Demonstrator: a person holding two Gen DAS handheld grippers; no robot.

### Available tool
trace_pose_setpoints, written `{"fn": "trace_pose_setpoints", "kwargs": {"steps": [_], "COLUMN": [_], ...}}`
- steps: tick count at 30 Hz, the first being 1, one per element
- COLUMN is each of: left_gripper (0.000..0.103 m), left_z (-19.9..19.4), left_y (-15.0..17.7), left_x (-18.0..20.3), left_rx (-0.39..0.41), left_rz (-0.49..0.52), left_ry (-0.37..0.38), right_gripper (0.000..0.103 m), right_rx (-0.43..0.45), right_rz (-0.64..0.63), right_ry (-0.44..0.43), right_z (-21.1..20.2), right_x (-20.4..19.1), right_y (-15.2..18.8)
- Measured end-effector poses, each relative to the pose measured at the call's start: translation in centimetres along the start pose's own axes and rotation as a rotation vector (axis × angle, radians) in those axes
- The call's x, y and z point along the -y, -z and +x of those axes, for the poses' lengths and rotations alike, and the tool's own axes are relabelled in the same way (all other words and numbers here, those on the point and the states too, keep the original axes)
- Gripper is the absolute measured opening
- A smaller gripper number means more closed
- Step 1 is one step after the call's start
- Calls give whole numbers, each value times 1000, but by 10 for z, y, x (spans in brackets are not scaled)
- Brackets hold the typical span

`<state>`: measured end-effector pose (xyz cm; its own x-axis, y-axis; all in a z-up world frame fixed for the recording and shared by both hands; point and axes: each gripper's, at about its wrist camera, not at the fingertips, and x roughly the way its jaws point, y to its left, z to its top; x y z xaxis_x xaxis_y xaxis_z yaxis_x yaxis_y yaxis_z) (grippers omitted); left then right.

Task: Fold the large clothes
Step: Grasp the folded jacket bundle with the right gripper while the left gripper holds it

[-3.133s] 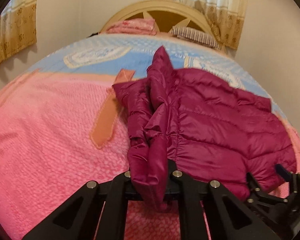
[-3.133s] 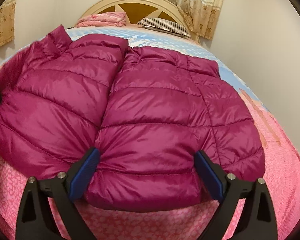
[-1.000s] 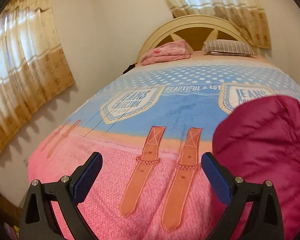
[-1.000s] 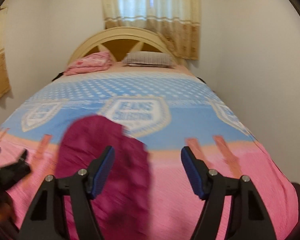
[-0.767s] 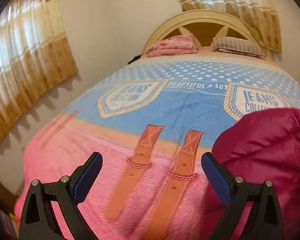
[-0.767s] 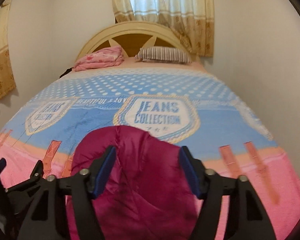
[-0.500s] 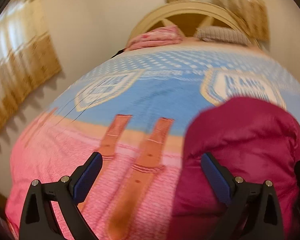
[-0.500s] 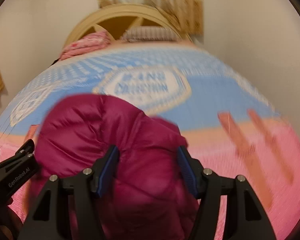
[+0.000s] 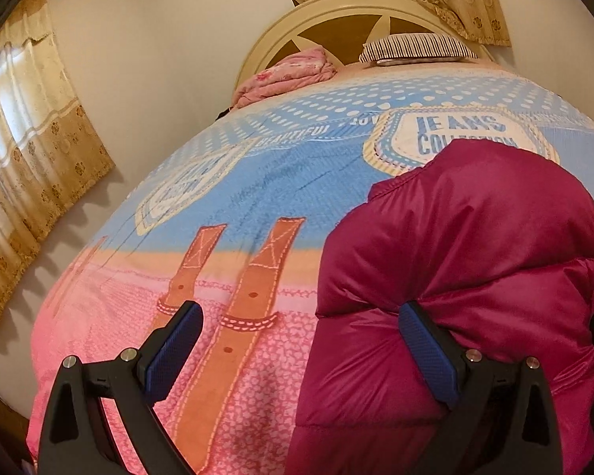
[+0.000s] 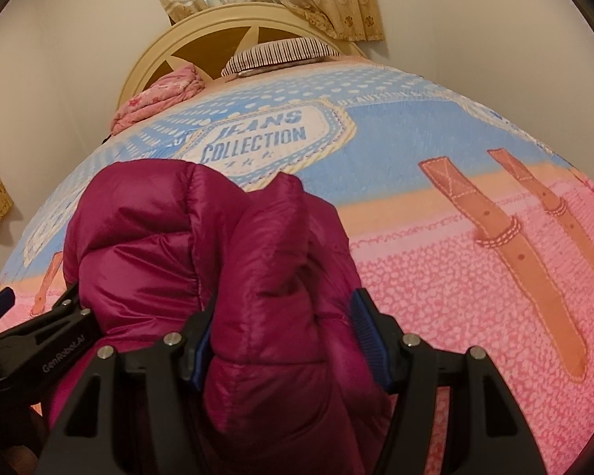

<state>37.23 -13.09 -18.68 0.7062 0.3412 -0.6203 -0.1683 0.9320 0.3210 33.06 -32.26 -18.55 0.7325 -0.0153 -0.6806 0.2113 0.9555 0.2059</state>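
A magenta puffer jacket [image 9: 467, 245] lies bunched into a thick mound on the pink and blue bedspread [image 9: 233, 182]. My left gripper [image 9: 301, 356] is open wide at the mound's left edge; its right finger [image 9: 427, 356] presses against the jacket, its left finger [image 9: 170, 352] is over bare bedspread. In the right wrist view the jacket [image 10: 202, 249] fills the lower left. My right gripper [image 10: 285, 340] has its jaws partly closed around a fold of the jacket, both blue pads touching the fabric. The left gripper's body [image 10: 39, 336] shows at the left edge.
A striped pillow [image 9: 415, 49] and a folded pink blanket [image 9: 289, 75] lie by the cream headboard [image 9: 336, 19]. Walls run along both sides of the bed, with curtains [image 9: 27, 150] on the left. Bare bedspread [image 10: 475, 277] lies right of the jacket.
Three seconds ago the jacket lay spread flat; now it is a folded mound. Over the last second both grippers have come down onto it, and the right gripper's jaws have narrowed around a fold.
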Motion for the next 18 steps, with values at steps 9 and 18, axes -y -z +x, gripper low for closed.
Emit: {"fn": "trace_pose_setpoints", "kwargs": {"steps": [9, 18], "left_gripper": [100, 100], "left_z": [10, 3], "left_y": [3, -1], "left_x": [1, -10], "left_rx": [-25, -34], "left_rz": [-14, -23], "left_ry": [25, 66], "right_gripper": [64, 66], "right_rx": [-23, -3], "right_rz": [-7, 5], "right_ry": [17, 26], "right_z": [9, -3], "right_x": [-2, 2], "right_y": [2, -3]}}
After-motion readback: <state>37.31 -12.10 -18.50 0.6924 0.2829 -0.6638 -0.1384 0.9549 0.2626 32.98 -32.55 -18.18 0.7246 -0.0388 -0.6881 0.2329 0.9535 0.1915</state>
